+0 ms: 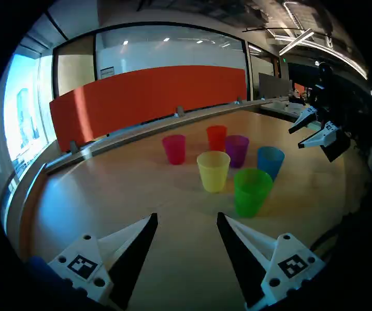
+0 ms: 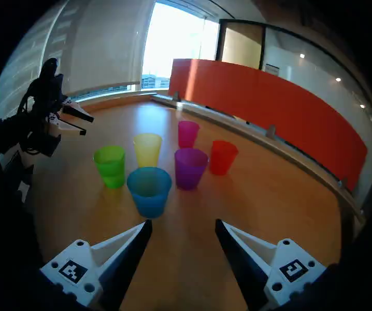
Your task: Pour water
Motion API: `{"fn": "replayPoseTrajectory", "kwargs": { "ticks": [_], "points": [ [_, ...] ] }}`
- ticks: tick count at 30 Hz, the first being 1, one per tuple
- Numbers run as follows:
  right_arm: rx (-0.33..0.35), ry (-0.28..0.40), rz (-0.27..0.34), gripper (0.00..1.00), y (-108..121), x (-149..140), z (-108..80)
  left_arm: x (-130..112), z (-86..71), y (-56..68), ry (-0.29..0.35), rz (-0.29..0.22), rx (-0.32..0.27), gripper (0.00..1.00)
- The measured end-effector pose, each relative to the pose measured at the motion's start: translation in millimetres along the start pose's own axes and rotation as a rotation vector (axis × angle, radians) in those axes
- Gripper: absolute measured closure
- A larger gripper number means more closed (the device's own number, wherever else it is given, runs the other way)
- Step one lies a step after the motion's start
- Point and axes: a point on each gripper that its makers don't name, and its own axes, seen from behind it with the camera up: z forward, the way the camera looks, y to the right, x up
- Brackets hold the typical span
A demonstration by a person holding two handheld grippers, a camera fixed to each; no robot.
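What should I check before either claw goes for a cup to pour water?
1. Left claw open and empty: ok.
2. Right claw open and empty: ok.
3. Green cup, nearest the left claw, upright: ok.
4. Blue cup, nearest the right claw, upright: ok.
5. Water in either cup: cannot tell.
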Motion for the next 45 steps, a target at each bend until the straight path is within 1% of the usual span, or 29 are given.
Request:
{"fn": "replayPoseTrajectory", "kwargs": {
  "ticks": [3,6,12,15,18,21,24,27,30,33,36,41,45],
  "points": [
    [-0.028,0.002,0.011,0.05,3.7,-0.1,-5.9,3.0,-3.3,-7.9,0.013,-0.017,0.030,0.16],
    [-0.062,0.007,0.035,0.05,8.3,0.8,-10.1,4.8,-5.5,-13.3,0.024,-0.039,0.052,0.16],
    [-0.147,0.003,0.106,0.06,23.5,-2.0,-15.4,2.6,-6.6,-23.4,0.041,-0.078,0.096,0.16],
    [-0.187,0.003,0.140,0.06,31.3,-4.0,-17.8,0.5,-6.9,-29.7,0.038,-0.094,0.125,0.16],
    [-0.217,0.003,0.173,0.06,37.9,-5.5,-19.8,1.7,-7.2,-34.3,0.052,-0.099,0.148,0.16],
    [-0.244,0.017,0.207,0.05,45.3,-2.6,-22.0,4.9,-7.0,-37.2,0.069,-0.108,0.161,0.16],
    [-0.271,0.048,0.236,0.06,52.9,4.8,-24.6,8.8,-6.2,-41.0,0.082,-0.120,0.177,0.16],
    [-0.297,0.082,0.258,0.06,59.4,11.2,-26.5,13.0,-6.0,-47.2,0.102,-0.124,0.205,0.16],
    [-0.322,0.105,0.262,0.06,64.4,15.8,-28.1,18.6,-8.1,-54.1,0.124,-0.125,0.241,0.16],
    [-0.346,0.125,0.253,0.06,68.1,20.0,-28.4,22.4,-9.1,-58.2,0.146,-0.137,0.261,0.15],
    [-0.364,0.142,0.245,0.06,70.0,24.5,-27.2,27.1,-10.1,-61.2,0.169,-0.161,0.275,0.16],
    [-0.399,0.181,0.249,0.06,76.2,33.3,-25.2,32.3,-9.9,-65.5,0.194,-0.189,0.290,0.16],
    [-0.454,0.237,0.254,0.06,86.7,47.1,-27.0,37.1,-10.4,-68.2,0.220,-0.203,0.304,0.16]
  ]
}}
